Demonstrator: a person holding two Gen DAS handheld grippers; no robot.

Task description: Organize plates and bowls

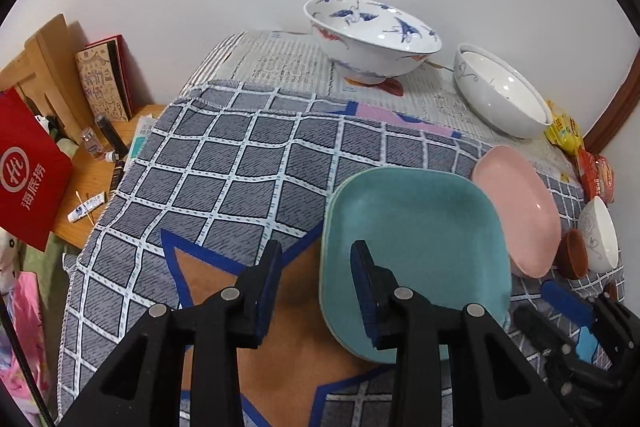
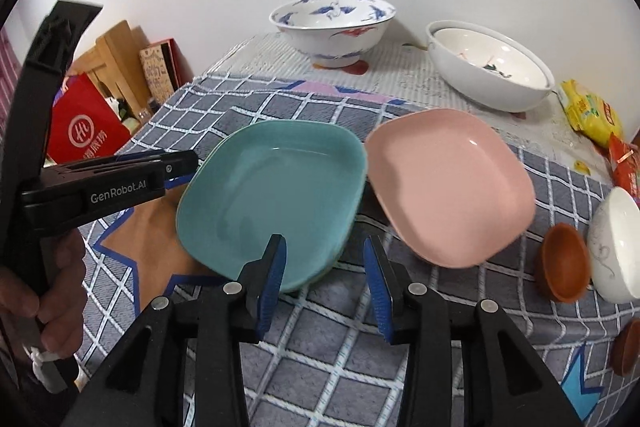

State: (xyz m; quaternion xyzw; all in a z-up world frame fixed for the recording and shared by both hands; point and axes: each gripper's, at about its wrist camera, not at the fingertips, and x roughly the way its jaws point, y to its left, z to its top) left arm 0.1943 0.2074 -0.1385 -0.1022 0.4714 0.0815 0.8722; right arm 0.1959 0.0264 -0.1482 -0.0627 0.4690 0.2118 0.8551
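A teal square plate (image 1: 416, 243) (image 2: 272, 195) lies on the checked cloth, seemingly on top of a second one of like colour. My left gripper (image 1: 316, 263) is open, the plate's left rim sitting between its fingers without being pinched. My right gripper (image 2: 325, 259) is open too, astride the plate's near right rim. A pink square plate (image 1: 520, 211) (image 2: 448, 187) sits just right of the teal one. At the back stand a blue-crane bowl (image 1: 372, 35) (image 2: 332, 27) and a white bowl (image 1: 500, 95) (image 2: 488, 71).
A small white bowl (image 2: 616, 247) and a brown dish (image 2: 564, 263) lie on their sides at the right edge. Snack packets (image 2: 592, 111) fill the back right corner. A red bag (image 1: 28, 171) and small bottles crowd the low wooden desk (image 1: 88, 179) to the left.
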